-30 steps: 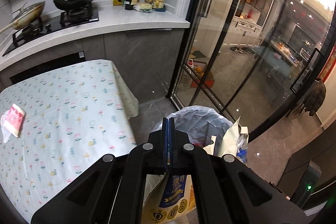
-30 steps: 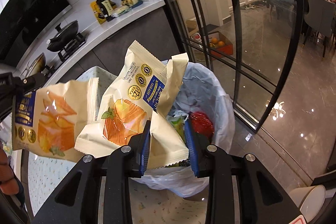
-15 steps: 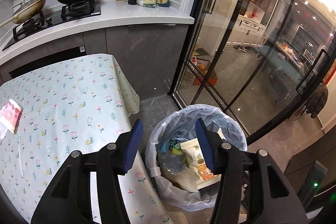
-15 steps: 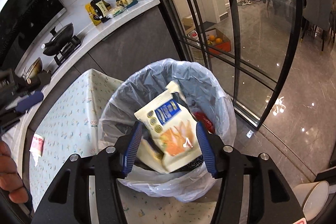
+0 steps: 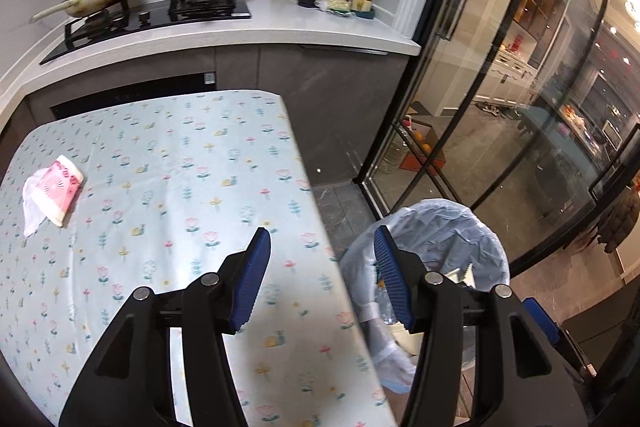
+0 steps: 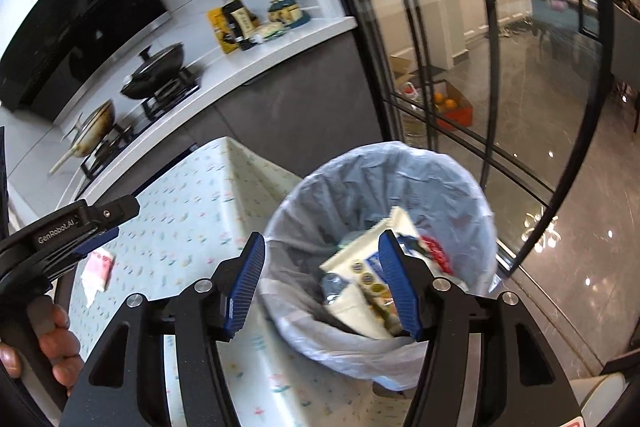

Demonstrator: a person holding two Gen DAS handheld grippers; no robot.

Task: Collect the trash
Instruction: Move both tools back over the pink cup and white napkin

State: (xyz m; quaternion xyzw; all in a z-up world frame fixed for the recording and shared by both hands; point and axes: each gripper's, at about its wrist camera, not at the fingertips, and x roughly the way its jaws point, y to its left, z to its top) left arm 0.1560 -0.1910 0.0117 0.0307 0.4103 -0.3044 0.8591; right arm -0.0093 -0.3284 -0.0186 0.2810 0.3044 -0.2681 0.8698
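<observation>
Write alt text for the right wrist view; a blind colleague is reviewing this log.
The open, empty right gripper hangs over a bin lined with a pale plastic bag holding a cream snack packet and other wrappers. To the left is a floral-clothed table with a pink tissue pack; the left gripper is at the frame's edge.

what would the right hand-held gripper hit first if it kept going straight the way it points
Most likely the trash already in the bin: the right hand-held gripper points down into the lined bin, and a cream snack bag lies on top between its open fingers. Depth is hard to judge.
</observation>
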